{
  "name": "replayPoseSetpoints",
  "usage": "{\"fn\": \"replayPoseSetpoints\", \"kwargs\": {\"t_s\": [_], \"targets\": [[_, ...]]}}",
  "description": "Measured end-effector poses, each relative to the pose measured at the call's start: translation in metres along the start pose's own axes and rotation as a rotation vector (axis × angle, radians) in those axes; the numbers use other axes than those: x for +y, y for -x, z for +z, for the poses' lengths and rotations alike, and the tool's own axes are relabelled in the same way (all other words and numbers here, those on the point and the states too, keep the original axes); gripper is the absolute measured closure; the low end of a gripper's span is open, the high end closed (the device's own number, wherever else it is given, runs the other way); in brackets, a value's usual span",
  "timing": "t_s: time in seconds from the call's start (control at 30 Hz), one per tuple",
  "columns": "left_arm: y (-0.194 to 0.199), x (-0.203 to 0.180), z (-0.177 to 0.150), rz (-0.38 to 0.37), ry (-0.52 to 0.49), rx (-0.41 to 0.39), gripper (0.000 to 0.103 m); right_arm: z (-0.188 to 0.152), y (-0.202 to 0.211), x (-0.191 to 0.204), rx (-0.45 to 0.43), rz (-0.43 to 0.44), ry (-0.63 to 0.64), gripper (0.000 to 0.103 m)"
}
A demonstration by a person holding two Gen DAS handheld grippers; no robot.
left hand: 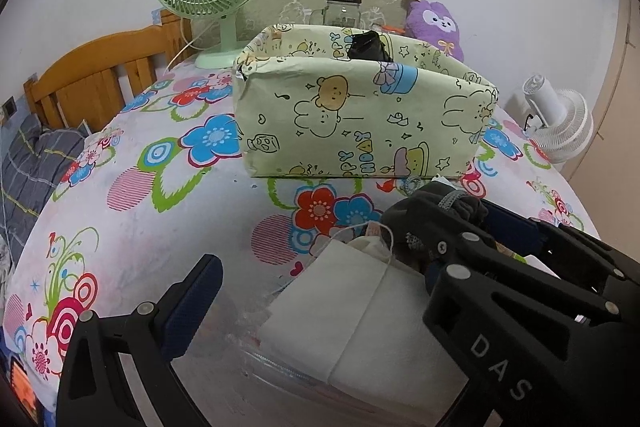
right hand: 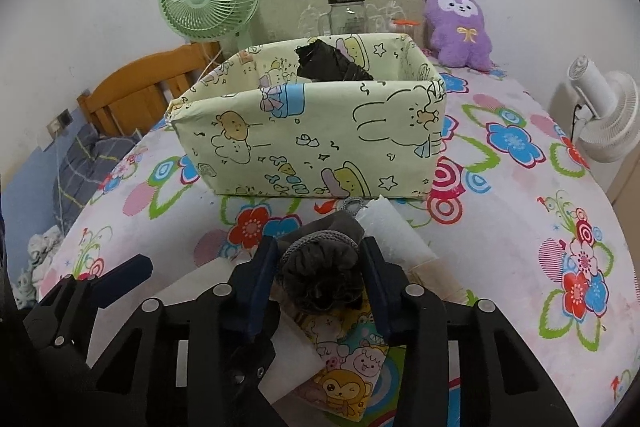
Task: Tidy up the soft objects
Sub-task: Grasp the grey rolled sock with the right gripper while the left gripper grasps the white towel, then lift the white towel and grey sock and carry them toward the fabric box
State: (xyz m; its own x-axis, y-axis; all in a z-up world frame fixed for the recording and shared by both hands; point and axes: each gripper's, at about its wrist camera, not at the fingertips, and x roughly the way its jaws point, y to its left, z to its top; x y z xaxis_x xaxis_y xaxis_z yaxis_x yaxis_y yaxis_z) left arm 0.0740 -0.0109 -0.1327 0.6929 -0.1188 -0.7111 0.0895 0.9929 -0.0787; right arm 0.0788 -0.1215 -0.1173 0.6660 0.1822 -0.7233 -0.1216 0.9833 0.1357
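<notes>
Pinching a rolled grey sock (right hand: pixel 320 267) between right gripper (right hand: pixel 320 263) fingers, left gripper (left hand: pixel 320 267) fingers spread wide over white mask (left hand: pixel 360 307).

Pale green box (right hand: pixel 308 135) printed with cartoon bears and rabbits; white bedsheet (right hand: pixel 500 227) with red, blue flowers; purple plush toy (right hand: pixel 458 27) at one o'clock.

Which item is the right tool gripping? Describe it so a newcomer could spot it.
Start at the cartoon-print box on the flowered bedspread. Just in front of it, the right tool clamps a rolled dark grey sock, unlike the flat white cloth beside it.
</notes>
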Motion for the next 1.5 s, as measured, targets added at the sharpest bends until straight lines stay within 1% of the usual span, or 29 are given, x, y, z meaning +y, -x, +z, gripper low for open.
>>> {"fn": "replayPoseSetpoints", "kwargs": {"t_s": [0.3,0.47,0.7,0.8,0.87,0.97,1.03,1.07,1.13,1.17,1.23,1.27,1.33,1.43,1.5], "targets": [[0.018,-0.01,0.006,-0.036,-0.006,-0.044,0.001,0.005,0.026,-0.005,-0.077,-0.015,-0.01,0.062],[0.024,-0.015,0.002,-0.052,-0.008,-0.046,0.001,0.001,0.037,-0.008,-0.092,-0.025,-0.015,0.062],[0.027,-0.016,-0.012,-0.071,-0.012,-0.027,0.002,-0.012,0.043,-0.007,-0.088,-0.032,-0.014,0.062],[0.019,-0.016,-0.016,-0.063,-0.014,0.008,0.005,-0.018,0.037,-0.006,-0.06,-0.031,-0.013,0.062],[0.017,-0.016,-0.017,-0.065,-0.015,0.018,0.006,-0.019,0.034,-0.005,-0.045,-0.04,-0.014,0.062],[0.017,-0.015,-0.017,-0.077,-0.014,0.016,0.013,-0.02,0.033,-0.005,-0.043,-0.047,-0.015,0.062],[0.016,-0.015,-0.017,-0.098,-0.013,0.022,0.023,-0.019,0.031,-0.005,-0.038,-0.045,-0.019,0.062],[0.015,-0.015,-0.017,-0.106,-0.011,0.023,0.025,-0.019,0.03,-0.005,-0.038,-0.044,-0.02,0.062],[0.014,-0.014,-0.017,-0.123,-0.006,0.024,0.036,-0.018,0.029,-0.005,-0.039,-0.043,-0.022,0.062],[0.014,-0.014,-0.016,-0.125,-0.006,0.024,0.038,-0.018,0.029,-0.005,-0.04,-0.04,-0.024,0.062],[0.016,-0.015,-0.014,-0.109,-0.012,0.008,0.049,-0.016,0.029,-0.005,-0.043,-0.038,-0.028,0.062],[0.017,-0.016,-0.014,-0.099,-0.016,0.001,0.05,-0.016,0.029,-0.005,-0.044,-0.038,-0.029,0.062],[0.017,-0.017,-0.012,-0.093,-0.022,-0.006,0.057,-0.014,0.029,-0.006,-0.045,-0.037,-0.033,0.062],[0.018,-0.016,-0.009,-0.092,-0.02,-0.016,0.06,-0.012,0.029,-0.007,-0.048,-0.032,-0.039,0.062],[0.019,-0.017,-0.007,-0.086,-0.023,-0.024,0.061,-0.01,0.03,-0.007,-0.053,-0.03,-0.041,0.062]]}}
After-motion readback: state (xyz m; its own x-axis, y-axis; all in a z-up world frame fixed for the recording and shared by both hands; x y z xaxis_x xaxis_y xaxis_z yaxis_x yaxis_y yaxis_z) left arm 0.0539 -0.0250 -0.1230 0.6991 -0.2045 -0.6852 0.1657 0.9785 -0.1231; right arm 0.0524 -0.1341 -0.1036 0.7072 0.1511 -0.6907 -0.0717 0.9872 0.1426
